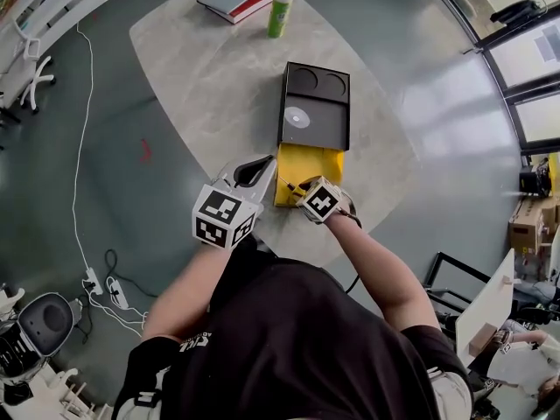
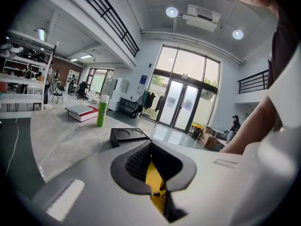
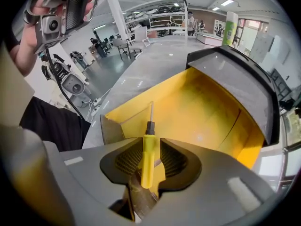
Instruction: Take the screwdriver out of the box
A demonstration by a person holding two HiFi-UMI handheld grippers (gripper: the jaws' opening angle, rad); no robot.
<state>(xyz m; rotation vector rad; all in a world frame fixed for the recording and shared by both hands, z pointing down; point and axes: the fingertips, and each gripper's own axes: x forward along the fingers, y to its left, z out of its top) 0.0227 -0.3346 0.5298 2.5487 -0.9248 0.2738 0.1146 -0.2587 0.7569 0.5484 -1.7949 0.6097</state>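
- A pale, marbled, rounded surface [image 1: 201, 86] is carrying everything, with the yellow box sitting near its front edge.
- The open yellow cardboard box [image 1: 308, 160] is lying with its black lid [image 1: 315, 108] folded back on its far side.
- The left claw [image 1: 259, 168] is hovering just beside the box's left near corner. Its jaws are standing apart and gripping nothing.
- The right claw [image 3: 151, 163] is pointing steeply down at the box's near edge. Its jaws are standing wide apart, with the handle lying between them and the pads not pressing on it.
- A green cylindrical bottle [image 1: 281, 10] is standing well beyond the box, past the lid.
- The yellow-handled screwdriver [image 3: 149, 138] is lying at the box's near edge, its thin metal shaft pointing into the yellow interior. Whether it is resting fully inside the box is unclear.
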